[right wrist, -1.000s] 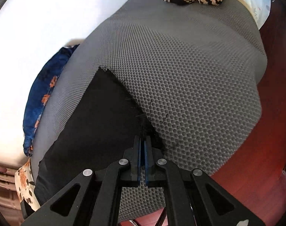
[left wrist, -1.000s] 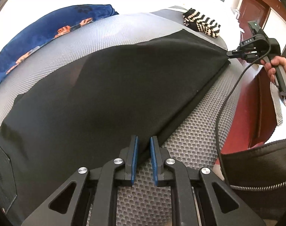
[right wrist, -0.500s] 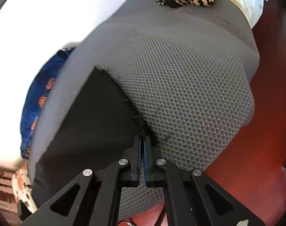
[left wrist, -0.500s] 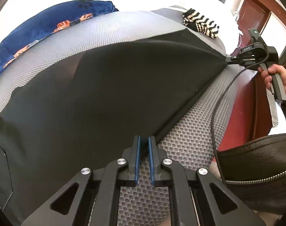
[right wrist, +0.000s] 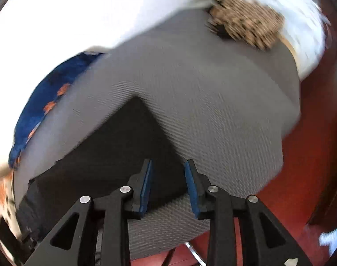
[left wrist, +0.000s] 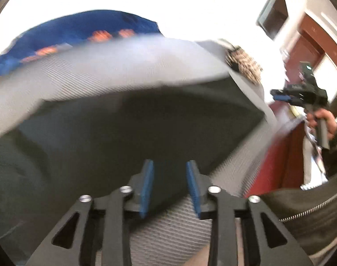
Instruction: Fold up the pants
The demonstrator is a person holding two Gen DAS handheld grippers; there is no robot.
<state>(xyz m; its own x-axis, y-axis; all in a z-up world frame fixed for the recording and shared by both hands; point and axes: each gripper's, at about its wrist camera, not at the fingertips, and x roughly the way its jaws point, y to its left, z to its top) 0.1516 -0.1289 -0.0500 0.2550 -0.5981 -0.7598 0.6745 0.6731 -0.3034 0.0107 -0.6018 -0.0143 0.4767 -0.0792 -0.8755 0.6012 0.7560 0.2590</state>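
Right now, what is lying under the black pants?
The black pants lie on a grey mesh mat, which shows around them on several sides. Anything between pants and mat is covered and cannot be seen.

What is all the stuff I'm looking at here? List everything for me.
pants: one, black, spread flat on the grey mat
grey mat: one, grey honeycomb mesh, covering the work surface
blue cloth: one, blue with orange print, past the mat's far edge
knitted item: one, black and tan pattern, blurred, at the mat's far corner
white cloth: one, white, beyond the knitted item
red-brown wood: floor or furniture, beside the mat
left gripper: one, black with blue pads, open over the pants' near edge
right gripper: one, black with blue pads, open above the pants' corner
hand: one, holding the right gripper's handle
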